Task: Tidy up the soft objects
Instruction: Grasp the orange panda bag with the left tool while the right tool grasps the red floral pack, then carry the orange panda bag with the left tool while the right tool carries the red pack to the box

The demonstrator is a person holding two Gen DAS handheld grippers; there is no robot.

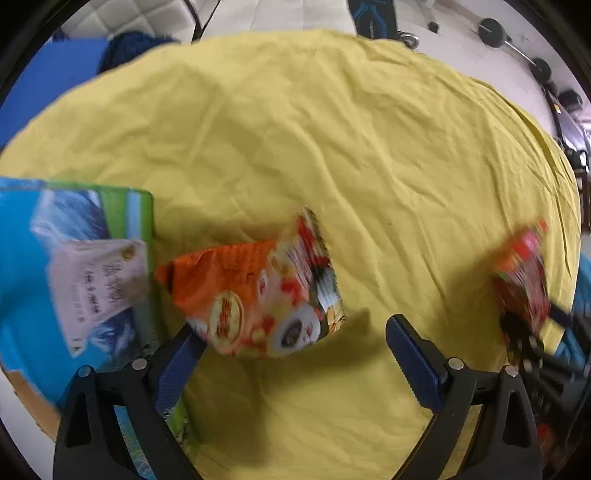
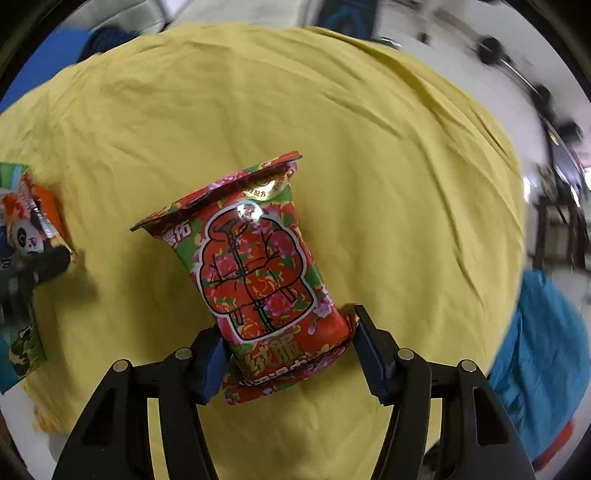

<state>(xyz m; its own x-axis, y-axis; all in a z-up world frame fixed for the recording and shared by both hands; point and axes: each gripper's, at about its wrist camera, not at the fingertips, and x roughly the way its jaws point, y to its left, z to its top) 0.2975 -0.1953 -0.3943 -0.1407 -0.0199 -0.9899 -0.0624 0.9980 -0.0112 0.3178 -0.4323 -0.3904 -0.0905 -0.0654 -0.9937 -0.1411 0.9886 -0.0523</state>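
My right gripper (image 2: 290,356) is shut on a red floral snack bag (image 2: 258,266) and holds it above the yellow cloth (image 2: 369,147); the bag also shows blurred at the right of the left wrist view (image 1: 524,280). My left gripper (image 1: 295,347) is open. An orange snack bag with a panda (image 1: 258,295) sits just past its left finger (image 1: 177,365), on or just above the cloth; contact is unclear. The same orange bag shows at the left edge of the right wrist view (image 2: 33,225).
A blue and green flat package with a white label (image 1: 74,273) lies at the left on the cloth (image 1: 332,147). A blue fabric item (image 2: 543,350) sits off the cloth's right edge. Dumbbells (image 1: 495,31) lie on the floor beyond.
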